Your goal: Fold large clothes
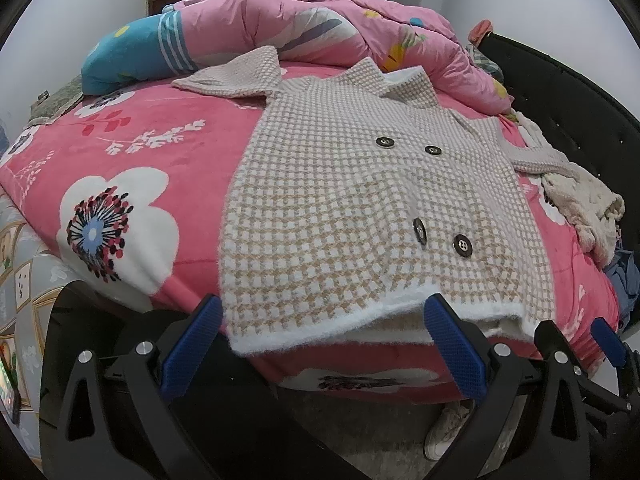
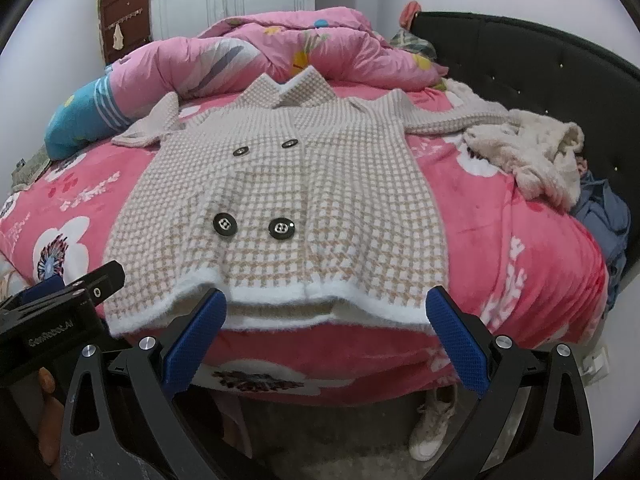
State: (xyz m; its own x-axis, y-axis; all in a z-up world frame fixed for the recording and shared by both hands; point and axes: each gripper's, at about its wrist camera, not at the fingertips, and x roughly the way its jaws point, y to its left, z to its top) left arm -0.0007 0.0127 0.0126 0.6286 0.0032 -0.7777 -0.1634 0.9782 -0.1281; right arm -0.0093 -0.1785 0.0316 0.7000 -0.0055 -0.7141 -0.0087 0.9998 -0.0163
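Observation:
A beige and white checked knit cardigan [image 1: 360,200] with black buttons lies flat, front up, on the pink floral bed [image 1: 120,160]. Its white hem hangs at the near bed edge, sleeves spread to both sides. My left gripper [image 1: 324,312] is open, its blue fingertips at the hem's left half, holding nothing. My right gripper [image 2: 326,308] is open at the hem [image 2: 320,292] of the cardigan [image 2: 288,192], one finger on each side of its middle. The right gripper's tip [image 1: 608,336] shows in the left view; the left gripper's body [image 2: 60,308] shows in the right view.
A pink quilt [image 1: 320,28] and a blue pillow [image 1: 132,56] are piled at the far side. A cream fluffy garment [image 2: 532,156] and blue clothes [image 2: 604,216] lie at the right by the black headboard [image 2: 540,60]. A white shoe [image 2: 432,428] sits on the floor below.

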